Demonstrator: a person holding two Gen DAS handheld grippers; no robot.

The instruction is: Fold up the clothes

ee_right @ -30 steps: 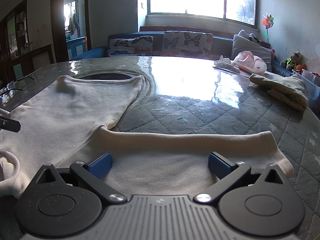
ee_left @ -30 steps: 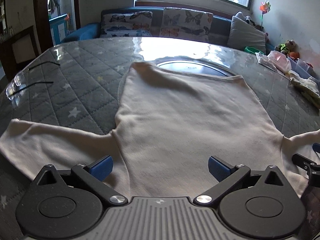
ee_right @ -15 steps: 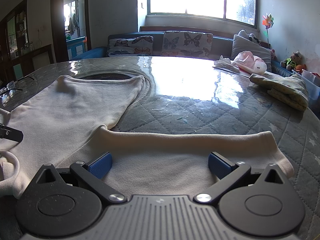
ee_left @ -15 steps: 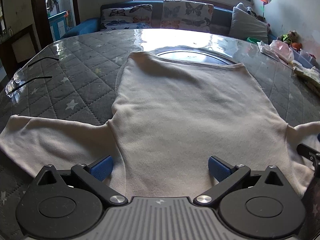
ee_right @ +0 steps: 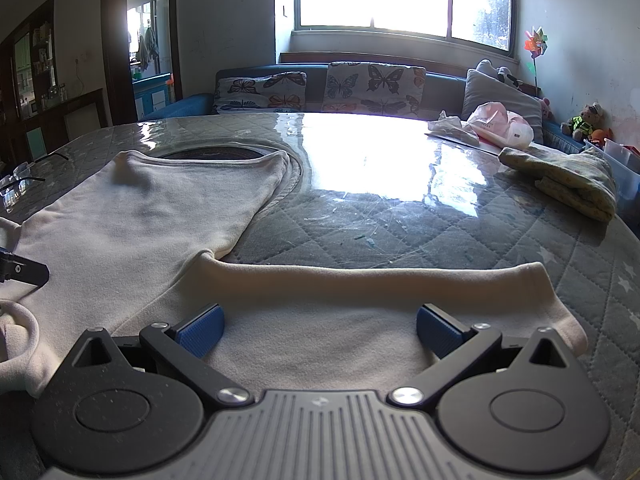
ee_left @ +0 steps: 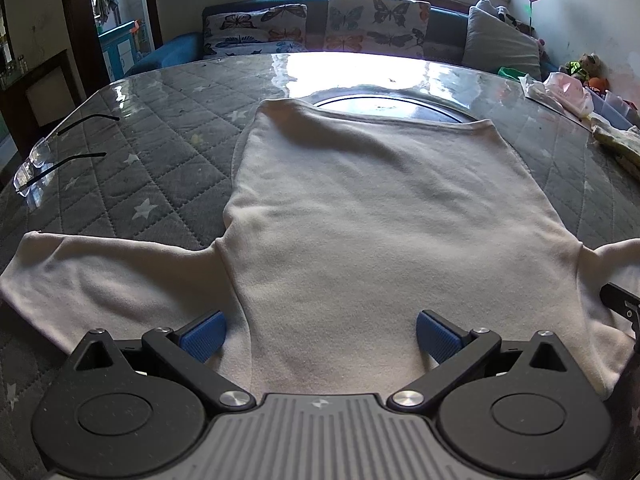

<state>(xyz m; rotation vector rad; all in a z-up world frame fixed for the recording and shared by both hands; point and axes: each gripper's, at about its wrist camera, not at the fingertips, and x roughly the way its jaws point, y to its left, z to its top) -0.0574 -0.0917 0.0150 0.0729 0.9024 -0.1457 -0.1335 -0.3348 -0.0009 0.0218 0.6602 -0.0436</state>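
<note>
A cream long-sleeved top (ee_left: 372, 216) lies flat on the quilted grey table, hem at the far side, both sleeves spread sideways. My left gripper (ee_left: 320, 330) hovers open over the near end of the body, close to the left sleeve's (ee_left: 100, 272) armpit, with nothing between its blue pads. In the right wrist view the same top (ee_right: 132, 216) runs off to the left and its right sleeve (ee_right: 360, 292) stretches across in front. My right gripper (ee_right: 320, 326) is open above that sleeve. The neckline shows as a curled edge at the far left of this view.
Rimless glasses (ee_left: 44, 156) lie on the table's left part. A folded patterned cloth (ee_right: 572, 180) and a pink bag (ee_right: 504, 128) sit at the right. A round dark inset (ee_left: 384, 106) lies under the hem. A sofa with butterfly cushions (ee_right: 320, 88) stands behind the table.
The left gripper has risen and tipped downward, so more of the top and table shows. The right gripper has stayed put. Both stay open.
</note>
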